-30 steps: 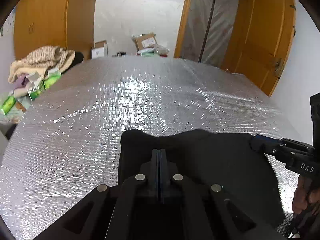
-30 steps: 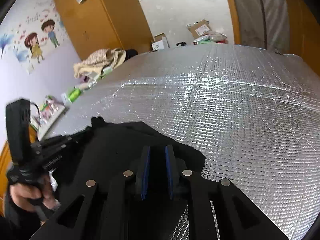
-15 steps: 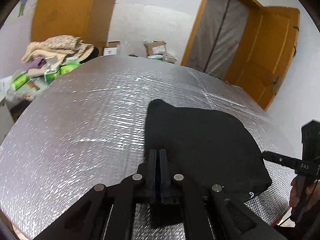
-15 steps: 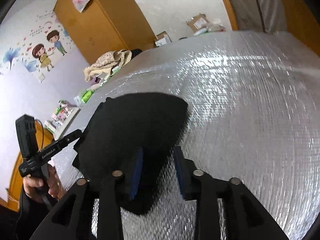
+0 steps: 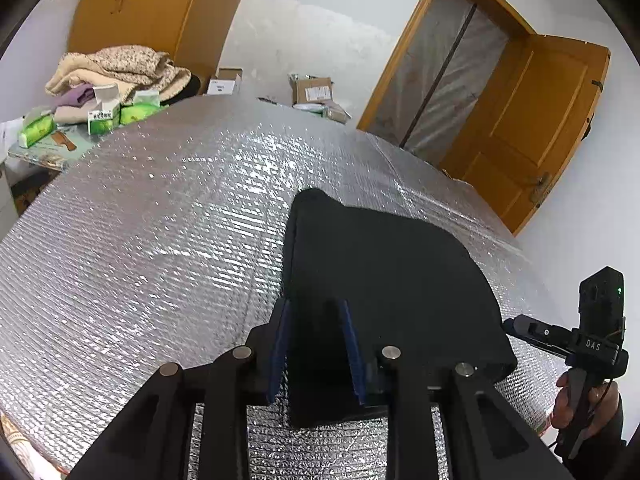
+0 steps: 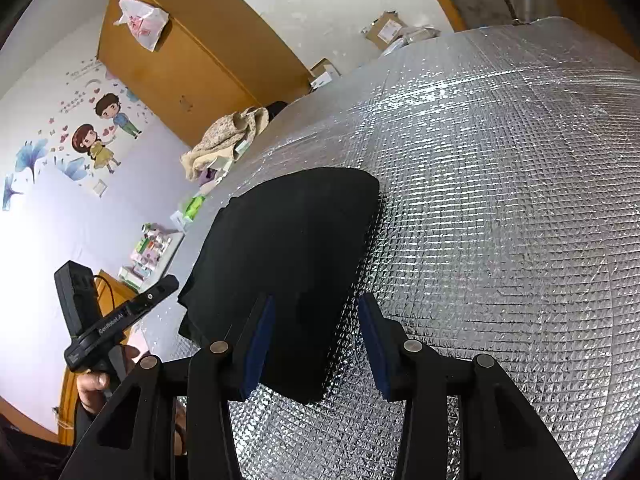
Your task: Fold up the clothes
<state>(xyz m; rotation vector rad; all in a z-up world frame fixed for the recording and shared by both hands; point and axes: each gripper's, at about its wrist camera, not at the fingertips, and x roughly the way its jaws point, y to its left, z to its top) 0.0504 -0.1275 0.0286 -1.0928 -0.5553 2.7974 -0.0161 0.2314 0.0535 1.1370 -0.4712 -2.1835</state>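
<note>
- Both tongs have been drawn back and opened since a second ago: left gripper (image 5: pixel 316 344) and right gripper (image 6: pixel 316 344) gape apart, nothing clamped.
- Black garment (image 5: pixel 384 280) lies as a compact folded slab on foil mat (image 5: pixel 140 240), just ahead of both; the fold is judged complete or nearly so.

Both grippers' fingers (image 5: pixel 280 344) apart now, garment (image 5: pixel 384 280) seemingly released.

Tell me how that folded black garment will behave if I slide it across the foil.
The black garment is soft cloth in layers, so it would probably bunch rather than move stiffly. The quilted foil mat looks textured and may drag the bottom layer. Lifted by one edge, the fold would likely droop open.
</note>
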